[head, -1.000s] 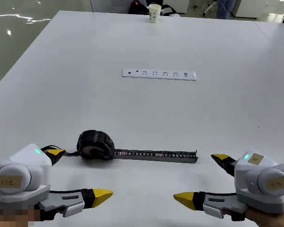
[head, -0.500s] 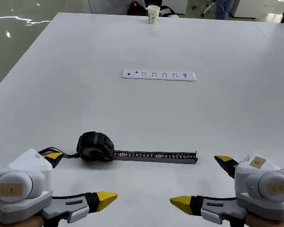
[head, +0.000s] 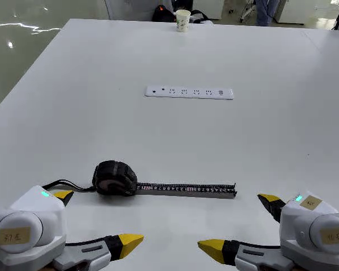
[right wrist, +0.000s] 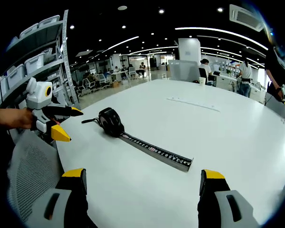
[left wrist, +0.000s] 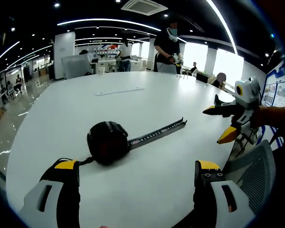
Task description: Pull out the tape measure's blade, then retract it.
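The left gripper [head: 99, 219] and right gripper [head: 239, 222] were held with jaws wide apart, nothing clamped, at the near edge of the counter [head: 260, 135]. Just beyond them the black tape measure [head: 114, 178] was laid, its blade [head: 186, 188] extended rightward. A power strip [head: 189, 92] was seen farther off.

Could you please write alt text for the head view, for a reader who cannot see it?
A black tape measure lies on a white table, its blade pulled out rightward; open left tongs and right tongs hover nearer, touching nothing.
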